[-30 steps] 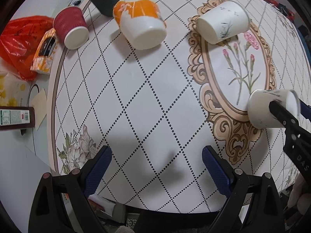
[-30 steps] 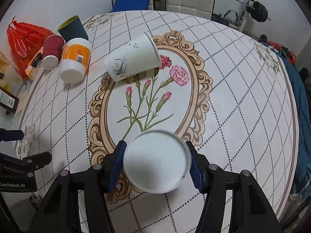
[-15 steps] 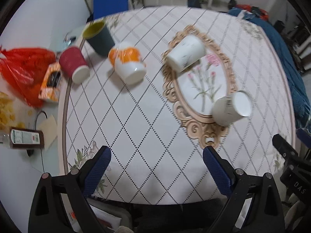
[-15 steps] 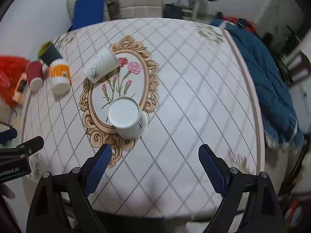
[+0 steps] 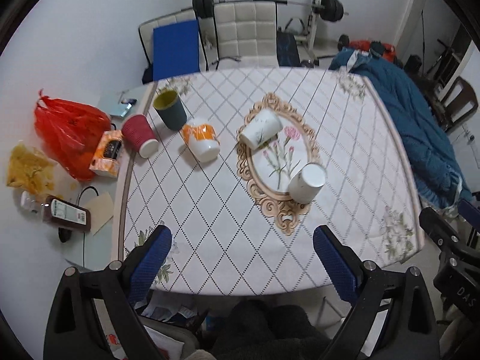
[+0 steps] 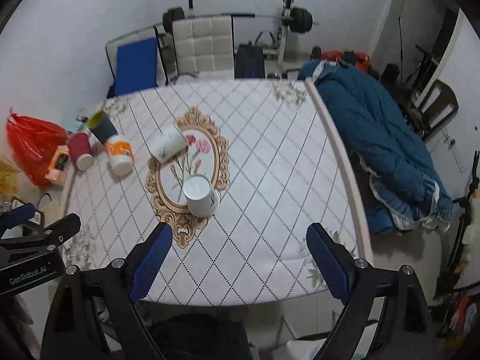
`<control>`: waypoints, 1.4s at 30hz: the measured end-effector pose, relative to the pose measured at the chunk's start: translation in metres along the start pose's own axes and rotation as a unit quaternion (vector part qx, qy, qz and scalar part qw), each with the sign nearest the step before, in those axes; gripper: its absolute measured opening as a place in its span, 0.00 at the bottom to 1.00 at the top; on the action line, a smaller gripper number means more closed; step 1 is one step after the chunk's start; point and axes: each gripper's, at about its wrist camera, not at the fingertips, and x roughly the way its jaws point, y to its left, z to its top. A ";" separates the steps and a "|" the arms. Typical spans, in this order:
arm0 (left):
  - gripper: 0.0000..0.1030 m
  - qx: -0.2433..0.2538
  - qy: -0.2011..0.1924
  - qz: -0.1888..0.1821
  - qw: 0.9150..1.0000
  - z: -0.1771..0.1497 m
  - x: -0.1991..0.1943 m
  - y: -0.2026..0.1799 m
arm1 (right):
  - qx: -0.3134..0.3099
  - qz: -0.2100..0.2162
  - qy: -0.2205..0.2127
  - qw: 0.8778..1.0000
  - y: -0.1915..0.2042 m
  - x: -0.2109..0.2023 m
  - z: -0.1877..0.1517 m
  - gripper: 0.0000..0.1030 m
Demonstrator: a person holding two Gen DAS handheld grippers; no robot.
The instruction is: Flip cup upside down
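A white paper cup stands upside down, base up, on the lower edge of the table's oval flower frame; it also shows in the right wrist view. A second white cup lies on its side at the frame's top, also in the right wrist view. My left gripper is open and empty, high above the table's near edge. My right gripper is open and empty, also well back from the upside-down cup.
An orange-and-white cup, a red cup and a dark cup sit at the table's left. A red bag and boxes lie off its left edge. A blue quilt lies to the right; chairs stand behind.
My right gripper opened and let go of the white cup, leaving it upside down on the table. Both grippers pulled up and back from the table.
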 end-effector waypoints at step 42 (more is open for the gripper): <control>0.98 -0.026 -0.085 0.004 0.996 -0.041 -0.153 -0.032 | -0.009 0.027 -0.090 0.996 -0.046 -0.207 -0.015 0.96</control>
